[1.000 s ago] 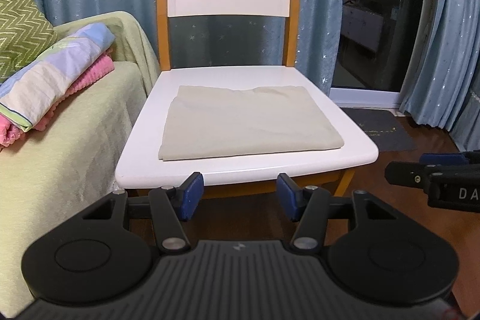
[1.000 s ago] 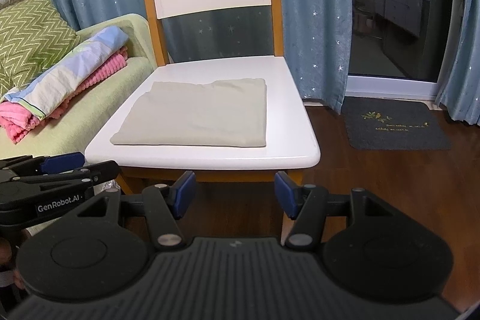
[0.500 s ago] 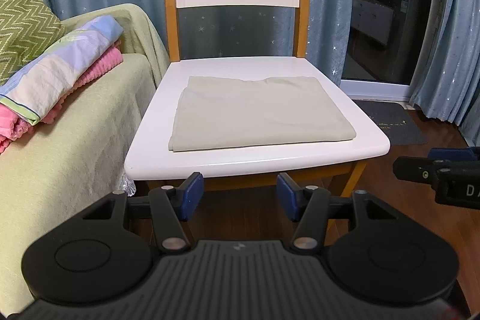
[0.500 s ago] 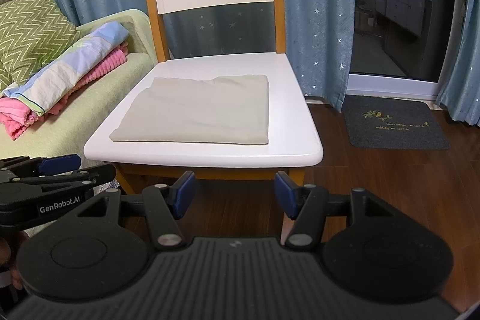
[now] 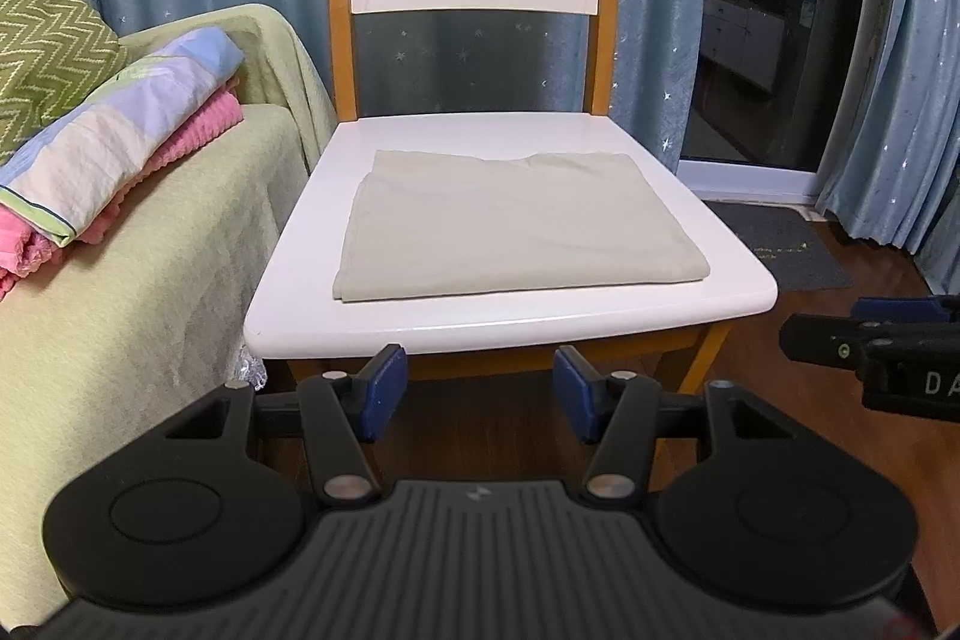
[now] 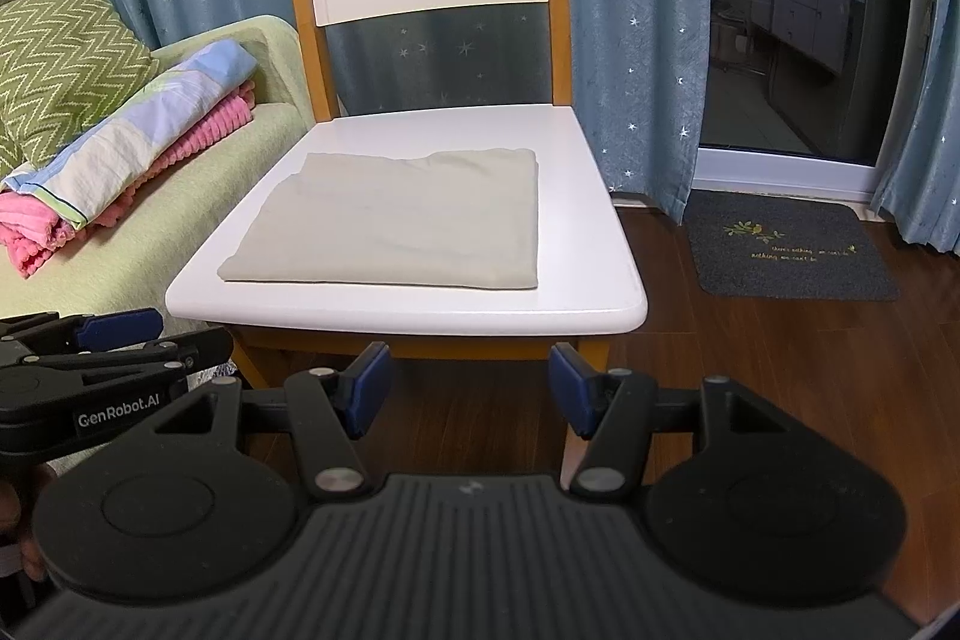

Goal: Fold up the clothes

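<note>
A beige cloth (image 5: 510, 226) lies folded into a flat rectangle on the white seat of a wooden chair (image 5: 420, 322). It also shows in the right wrist view (image 6: 408, 226) on the same seat (image 6: 588, 304). My left gripper (image 5: 477, 394) is open and empty, in front of and below the seat's front edge. My right gripper (image 6: 468, 388) is open and empty, also in front of the seat edge. The right gripper shows from the side in the left wrist view (image 5: 876, 340), and the left gripper in the right wrist view (image 6: 120, 346).
A green sofa (image 5: 120, 280) stands left of the chair, with folded pastel and pink blankets (image 5: 108, 160) and a zigzag cushion (image 5: 42, 40). Blue curtains (image 6: 630, 40) hang behind. A dark doormat (image 6: 786, 250) lies on the wooden floor before a glass door.
Both grippers have drifted slightly, so the chair sits a little higher and more central in both views. The cloth has not moved. Both stay open.
</note>
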Demonstrator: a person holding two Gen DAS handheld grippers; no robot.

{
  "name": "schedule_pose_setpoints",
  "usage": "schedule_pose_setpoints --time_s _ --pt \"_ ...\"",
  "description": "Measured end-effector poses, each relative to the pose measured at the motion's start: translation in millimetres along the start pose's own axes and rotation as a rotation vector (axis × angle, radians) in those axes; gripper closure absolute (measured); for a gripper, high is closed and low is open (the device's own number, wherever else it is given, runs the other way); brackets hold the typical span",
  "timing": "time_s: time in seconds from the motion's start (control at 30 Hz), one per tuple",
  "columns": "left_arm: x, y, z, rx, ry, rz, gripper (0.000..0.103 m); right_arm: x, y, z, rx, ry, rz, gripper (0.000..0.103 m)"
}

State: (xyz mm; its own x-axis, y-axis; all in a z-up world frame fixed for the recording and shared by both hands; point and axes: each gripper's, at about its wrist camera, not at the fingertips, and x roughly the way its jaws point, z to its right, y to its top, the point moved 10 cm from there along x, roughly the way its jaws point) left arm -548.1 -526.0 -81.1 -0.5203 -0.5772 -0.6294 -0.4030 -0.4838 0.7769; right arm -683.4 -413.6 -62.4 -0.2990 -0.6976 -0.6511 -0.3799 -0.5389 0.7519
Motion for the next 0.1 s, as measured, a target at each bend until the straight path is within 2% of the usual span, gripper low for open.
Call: schedule_pose_setpoints --time_s 0.1 --pt "-3.0 2.4 0.2 0.003 0.000 0.020 0.044 -0.6 0.8 0.1 -0.003 -0.002 0.003 0.049"
